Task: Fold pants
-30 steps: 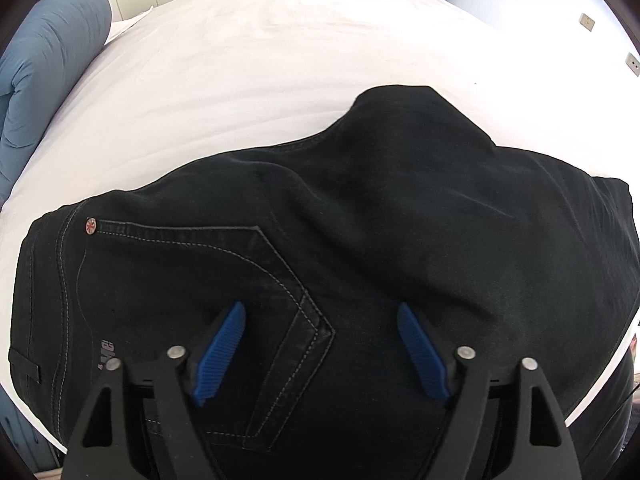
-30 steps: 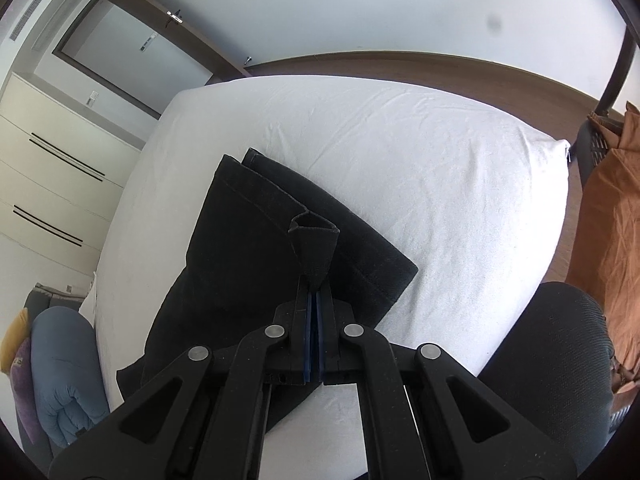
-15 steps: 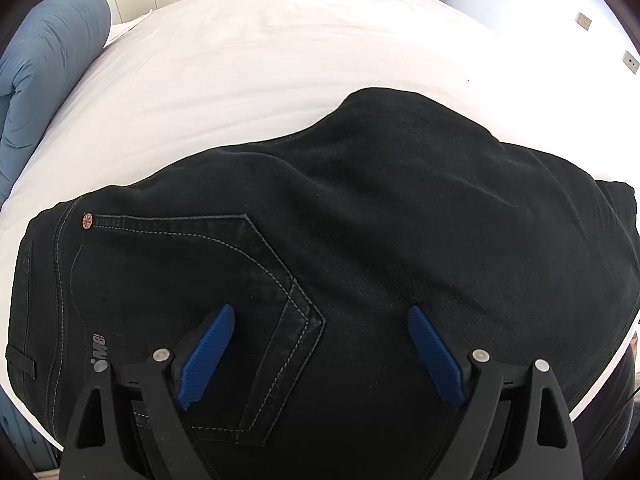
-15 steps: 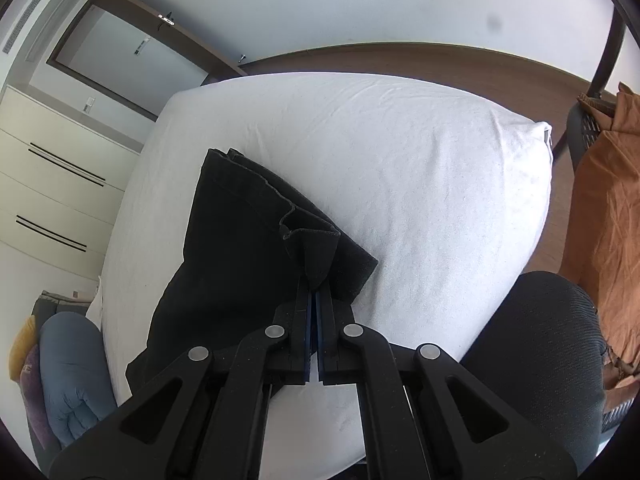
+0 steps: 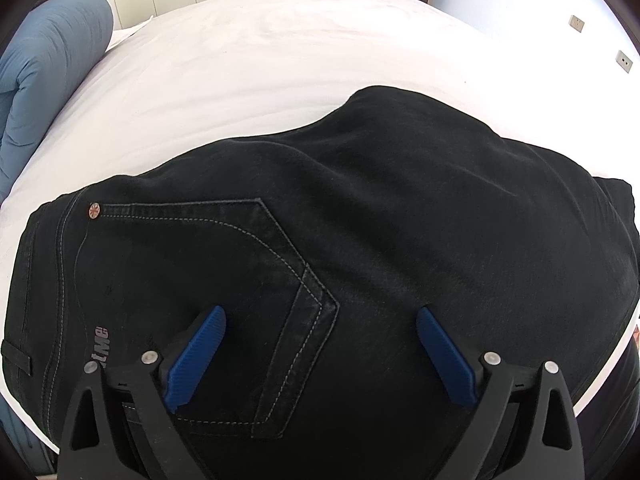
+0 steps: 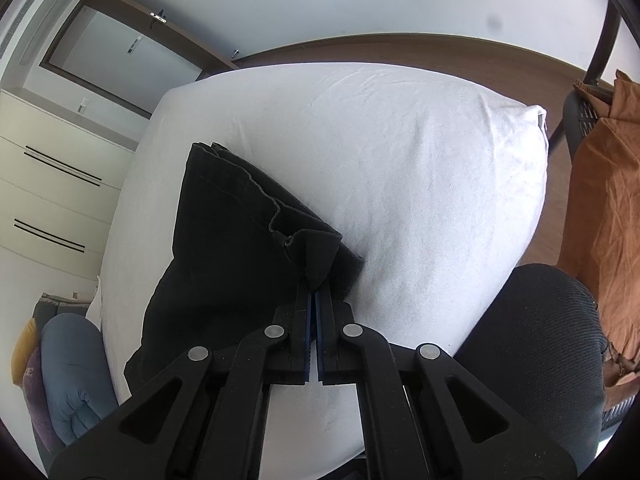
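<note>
Black pants (image 5: pixel 360 220) lie on a white bed (image 5: pixel 260 52), back pocket up, filling most of the left wrist view. My left gripper (image 5: pixel 320 316) hovers just over the pocket's pointed tip, its jaws opening wide with only flat cloth below them, its blue pads (image 5: pixel 198 354) off the fabric. In the right wrist view the pants (image 6: pixel 224 240) are bunched toward the left of the bed (image 6: pixel 420 168). My right gripper (image 6: pixel 313 286) is shut on the hem end of the legs, which is lifted into a small peak.
A blue rolled duvet (image 5: pixel 44 76) lies at the bed's left edge, also seen in the right wrist view as a blue bundle (image 6: pixel 72 372). A dark mesh chair back (image 6: pixel 540 340) and orange cloth (image 6: pixel 608 216) stand at the right. White wardrobes (image 6: pixel 48 184) line the wall.
The left jaws have spread wider and the gripper has sunk closer to the pocket. The right gripper has drawn the hem end across, bunching the pants leftward and baring more sheet.
</note>
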Tool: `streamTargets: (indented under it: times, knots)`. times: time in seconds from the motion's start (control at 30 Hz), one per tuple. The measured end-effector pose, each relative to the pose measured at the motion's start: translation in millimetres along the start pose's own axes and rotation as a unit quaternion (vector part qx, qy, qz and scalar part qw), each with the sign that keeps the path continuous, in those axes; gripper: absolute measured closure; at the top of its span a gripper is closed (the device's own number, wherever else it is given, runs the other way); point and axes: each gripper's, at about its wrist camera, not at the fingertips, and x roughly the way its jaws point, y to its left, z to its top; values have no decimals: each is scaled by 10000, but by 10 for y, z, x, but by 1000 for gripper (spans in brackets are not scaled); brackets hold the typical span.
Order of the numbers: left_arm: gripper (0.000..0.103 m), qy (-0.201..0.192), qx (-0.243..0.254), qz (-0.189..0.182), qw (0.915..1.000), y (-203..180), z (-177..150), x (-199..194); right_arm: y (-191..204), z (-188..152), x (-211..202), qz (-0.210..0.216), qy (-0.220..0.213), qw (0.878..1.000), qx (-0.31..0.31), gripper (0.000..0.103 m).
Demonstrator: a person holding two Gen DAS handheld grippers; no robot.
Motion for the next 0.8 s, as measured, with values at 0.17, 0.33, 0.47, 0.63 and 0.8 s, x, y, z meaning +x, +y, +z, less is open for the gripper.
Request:
streamTargets:
  times: [0.17,0.33,0.47,0.63,0.8]
  knots:
    - [1,-63,-3,-4,10000,64,-162,55,-56,5,58,189,-8,9998,61,103]
    - [1,-79,-23,-29,10000,99,-201,59,-41,23,71,244,1,9996,104,103]
    - [1,-91,-30,-50,9999,156,-223,43,-142,106,83,560,182,9969,521,102]
    - [1,-91,-34,-40,9999,184,-198,33,-29,256,-220,-113,-358,9987,352,85]
    - [1,-35,-66,-8,10000,132,-134,10,117,465,-599,17,-730,9972,181,83]
